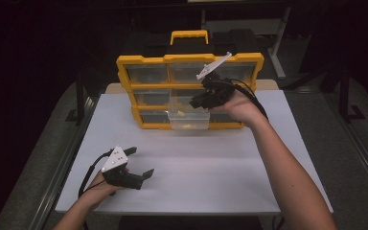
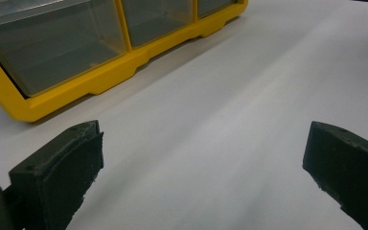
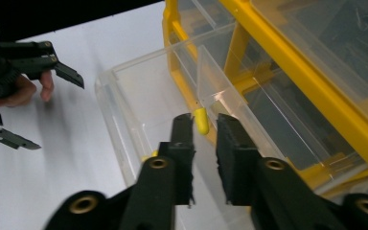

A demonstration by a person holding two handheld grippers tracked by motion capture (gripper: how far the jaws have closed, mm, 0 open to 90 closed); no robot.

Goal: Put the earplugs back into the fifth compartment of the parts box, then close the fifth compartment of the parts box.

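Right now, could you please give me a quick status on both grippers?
Left gripper open, idle on white table. Right gripper narrowly open over pulled-out clear plastic drawer of yellow organiser. Small yellow piece at its tips, ungripped. Nothing blocking.

A white table (image 1: 220, 182) is lit brightly; the room around it is left in darkness; grey floor (image 1: 359, 143) and dark metal frames (image 1: 345, 91) are seen beside it.

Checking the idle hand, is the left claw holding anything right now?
No, the left claw is wide open over the bare white table.
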